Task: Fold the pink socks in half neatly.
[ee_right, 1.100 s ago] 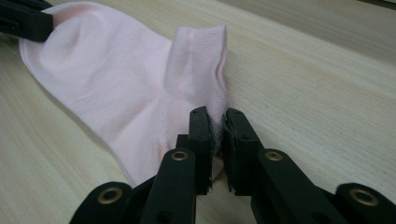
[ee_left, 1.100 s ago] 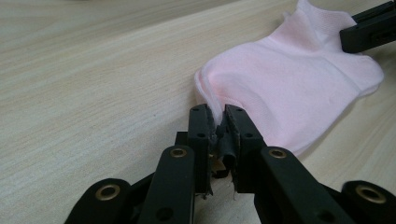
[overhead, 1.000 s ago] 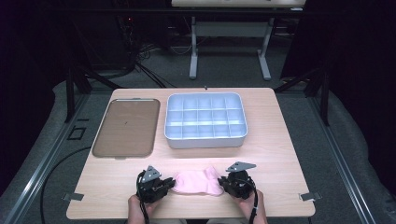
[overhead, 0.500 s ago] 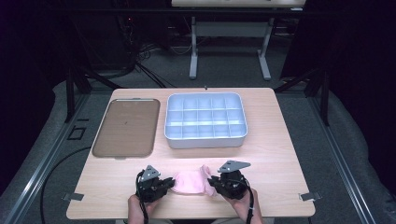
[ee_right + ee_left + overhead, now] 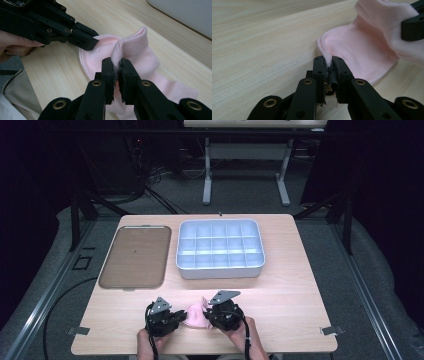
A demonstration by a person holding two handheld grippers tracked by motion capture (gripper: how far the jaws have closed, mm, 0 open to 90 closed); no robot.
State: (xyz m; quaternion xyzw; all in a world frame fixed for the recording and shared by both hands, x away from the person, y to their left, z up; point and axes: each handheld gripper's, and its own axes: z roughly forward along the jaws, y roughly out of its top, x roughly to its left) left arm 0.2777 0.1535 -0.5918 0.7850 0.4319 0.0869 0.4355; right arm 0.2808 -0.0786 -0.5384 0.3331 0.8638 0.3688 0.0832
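Note:
A pink sock (image 5: 196,316) lies near the table's front edge between my two grippers. In the left gripper view my left gripper (image 5: 328,65) is shut on the sock's rounded edge (image 5: 357,50), low on the wood. The right gripper (image 5: 116,65) is shut on the sock's ribbed end (image 5: 130,46), lifted and folded over toward the left gripper (image 5: 83,40). From above, the left gripper (image 5: 176,316) and the right gripper (image 5: 209,314) stand close together with the sock bunched between them.
A white tray with several compartments (image 5: 220,268) sits mid-table behind the sock. A flat brown tray (image 5: 134,255) lies to its left. The wooden table (image 5: 295,295) has bare room to the right. The person's hands (image 5: 245,335) reach in from the front edge.
The right gripper has moved left toward the left gripper and risen a little, folding the sock's end over. The sock now looks shorter and bunched. The left gripper stayed put.

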